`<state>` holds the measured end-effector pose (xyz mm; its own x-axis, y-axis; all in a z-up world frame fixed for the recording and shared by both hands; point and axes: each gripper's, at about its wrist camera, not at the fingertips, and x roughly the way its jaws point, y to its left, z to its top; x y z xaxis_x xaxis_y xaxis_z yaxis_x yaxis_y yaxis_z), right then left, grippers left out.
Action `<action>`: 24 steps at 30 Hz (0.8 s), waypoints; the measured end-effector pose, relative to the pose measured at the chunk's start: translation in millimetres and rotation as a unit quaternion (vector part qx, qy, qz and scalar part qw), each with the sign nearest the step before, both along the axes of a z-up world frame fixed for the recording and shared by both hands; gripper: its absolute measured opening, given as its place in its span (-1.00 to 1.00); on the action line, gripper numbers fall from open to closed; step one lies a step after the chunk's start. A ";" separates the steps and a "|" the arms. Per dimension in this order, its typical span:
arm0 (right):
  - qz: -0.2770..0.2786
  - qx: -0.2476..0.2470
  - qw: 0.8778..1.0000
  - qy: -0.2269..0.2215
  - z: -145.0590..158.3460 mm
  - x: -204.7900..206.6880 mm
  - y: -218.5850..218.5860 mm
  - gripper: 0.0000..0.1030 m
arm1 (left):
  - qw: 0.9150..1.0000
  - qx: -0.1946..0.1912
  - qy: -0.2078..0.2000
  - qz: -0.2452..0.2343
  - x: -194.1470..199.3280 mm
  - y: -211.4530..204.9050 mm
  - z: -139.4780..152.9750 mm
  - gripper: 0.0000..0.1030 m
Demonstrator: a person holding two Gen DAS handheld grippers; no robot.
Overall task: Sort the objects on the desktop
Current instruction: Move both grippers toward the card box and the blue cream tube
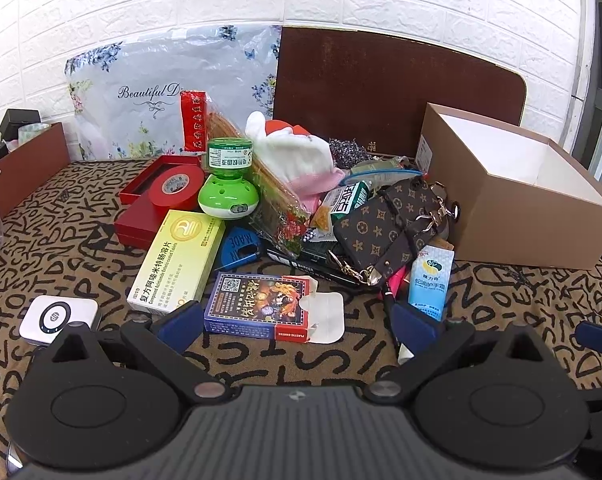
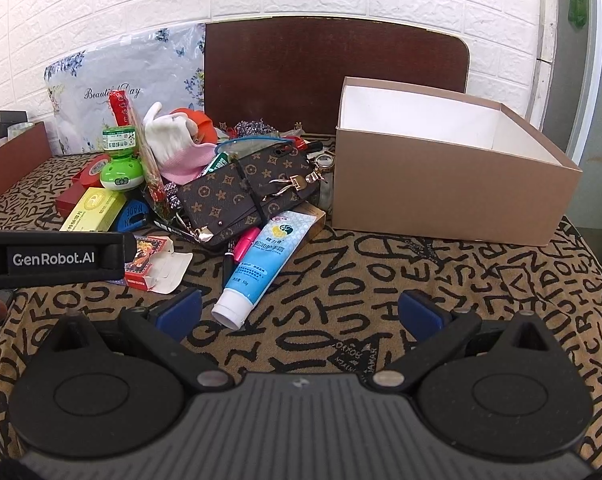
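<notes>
Desktop clutter heaped mid-cloth against a dark brown board (image 1: pixel 397 88), on a tan tablecloth (image 2: pixel 421 280) printed with black letters. Brown open box (image 2: pixel 453 184) at 2 o'clock of the heap, white inside, nothing showing in it.

Left view: left gripper (image 1: pixel 297 322) spread wide, gripping nothing, blue pads (image 1: pixel 181 322) low over the cloth. Playing-card box (image 1: pixel 261 306) directly between the pads at 12 o'clock, flap open. Yellow medicine box (image 1: pixel 177 260) at 11 o'clock, touching a blue tag (image 1: pixel 241 246). White round-buttoned device (image 1: pixel 59 316) at 9 o'clock, well apart from the heap. Green mosquito-liquid bottle (image 1: pixel 229 176) upright behind, beside red tape roll (image 1: pixel 177 188) on a red case (image 1: pixel 141 216). Monogram wallet (image 1: pixel 389 224) at 1 o'clock, clasps on top.

Right view: right gripper (image 2: pixel 301 312) likewise wide, clasping nothing. Blue hand-cream tube (image 2: pixel 269 256) at 12 o'clock, white cap nearest, tilted toward 1 o'clock, lying partly over a pink marker (image 2: pixel 247 242). Left tool's black body at 9 o'clock, partly covering the card box.
</notes>
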<state>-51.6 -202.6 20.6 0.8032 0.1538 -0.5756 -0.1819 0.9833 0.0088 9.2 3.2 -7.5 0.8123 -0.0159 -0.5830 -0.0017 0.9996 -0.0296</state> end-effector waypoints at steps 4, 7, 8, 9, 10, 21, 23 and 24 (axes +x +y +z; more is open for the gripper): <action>0.002 -0.001 1.000 0.004 -1.7 1.9 1.8 0.97 | 1.000 -0.001 0.005 0.001 2.5 0.8 -2.0 0.99; 0.003 -0.001 1.000 0.009 -3.6 3.8 3.0 0.97 | 1.000 -0.003 0.009 0.003 5.3 2.3 -4.1 0.99; 0.004 -0.002 1.000 0.011 -4.4 4.8 3.7 0.97 | 1.000 -0.004 0.011 0.003 6.1 2.5 -4.9 0.99; 0.004 -0.002 1.000 0.012 -5.2 5.7 4.0 0.97 | 1.000 -0.004 0.012 0.003 6.9 2.8 -5.8 0.99; 0.005 -0.002 1.000 0.014 -5.9 6.3 4.3 0.97 | 1.000 -0.004 0.014 0.003 7.9 3.0 -6.6 0.99; 0.009 -0.006 0.999 0.033 -15.5 18.9 9.3 0.97 | 0.999 -0.004 0.036 0.005 22.2 4.1 -17.6 0.99; 0.010 -0.006 0.999 0.037 -17.0 21.3 9.5 0.97 | 0.999 -0.006 0.039 0.004 24.5 4.7 -19.4 0.99; 0.011 -0.006 0.999 0.039 -18.0 22.9 9.8 0.97 | 0.999 -0.006 0.041 0.004 25.7 4.8 -20.4 0.99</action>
